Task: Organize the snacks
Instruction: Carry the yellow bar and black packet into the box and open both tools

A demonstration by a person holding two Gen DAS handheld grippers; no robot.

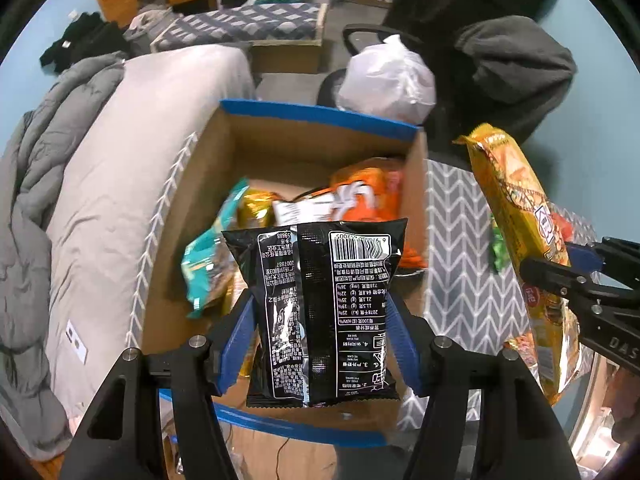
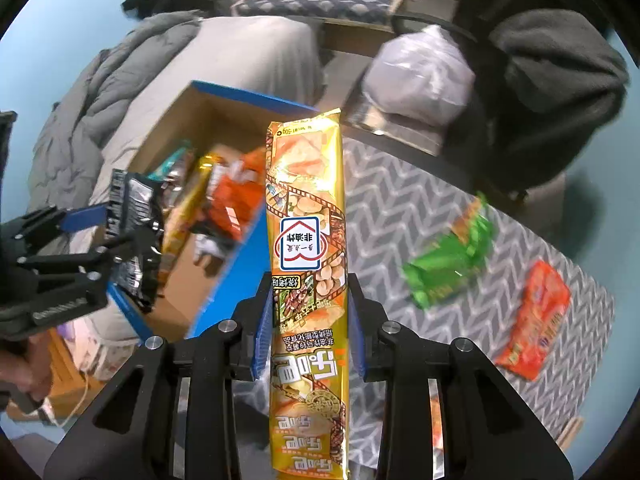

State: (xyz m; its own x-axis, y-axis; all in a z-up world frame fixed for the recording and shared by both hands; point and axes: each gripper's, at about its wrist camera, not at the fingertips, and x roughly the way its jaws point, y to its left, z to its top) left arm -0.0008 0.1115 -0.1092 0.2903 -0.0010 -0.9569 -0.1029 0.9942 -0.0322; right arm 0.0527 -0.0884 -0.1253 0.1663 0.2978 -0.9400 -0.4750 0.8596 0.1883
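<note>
The left gripper [image 1: 320, 320] pinches a black snack bag [image 1: 320, 312] across its width, right above the open cardboard box [image 1: 320, 116]. The right gripper [image 2: 308, 320] has its fingers pressed on a long golden snack pack [image 2: 306, 240], just beside the box. Both packs look light, soft and slippery; holding them at the middle seems safest.

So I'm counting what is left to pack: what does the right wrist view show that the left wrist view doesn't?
Only the right wrist view: a red packet lying flat on the chevron cloth, and the green packet in full. Only the left wrist view: the black packet's barcode side, held over the cardboard box. Both: the box, its orange packet, each hand-held gripper gripping its packet, the right one a yellow packet.
</note>
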